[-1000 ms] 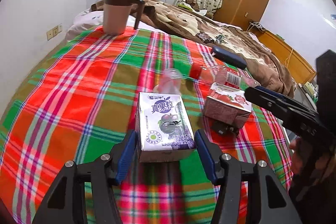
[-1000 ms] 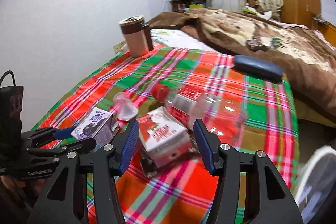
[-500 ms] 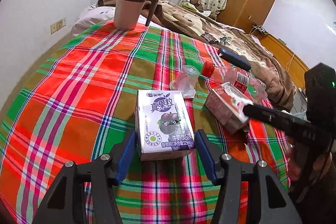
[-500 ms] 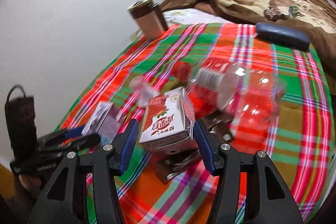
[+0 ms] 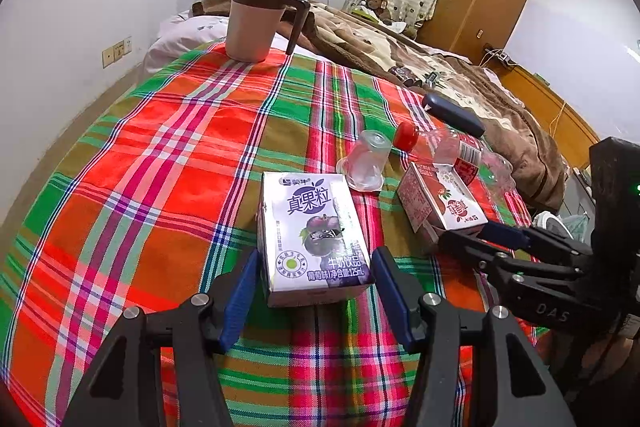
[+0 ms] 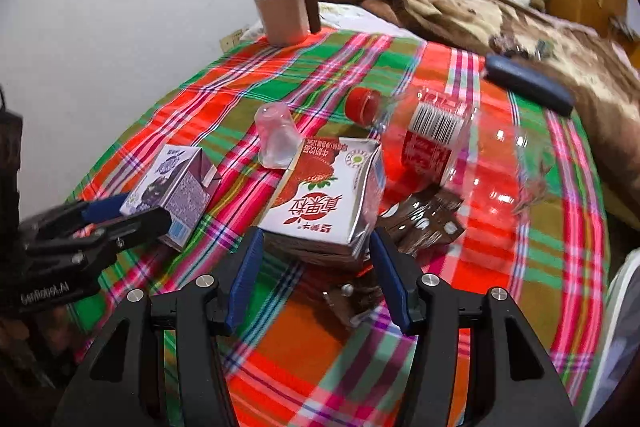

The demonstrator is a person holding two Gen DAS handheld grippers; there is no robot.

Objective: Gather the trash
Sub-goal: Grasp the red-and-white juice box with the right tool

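While the left gripper (image 5: 316,291) straddles the purple milk carton (image 5: 314,239), a narrow gap is seen at each pad, so no grip is judged made. The right gripper (image 6: 316,273) is likewise spread about the red strawberry carton (image 6: 324,199), just right of the purple one; contact there cannot be told through blur. Beyond that carton lie a clear cup (image 6: 276,139), a plastic bottle (image 6: 440,143) and brown wrappers (image 6: 420,223). If closed carelessly, a wrapper may be snagged or the bottle set rolling.
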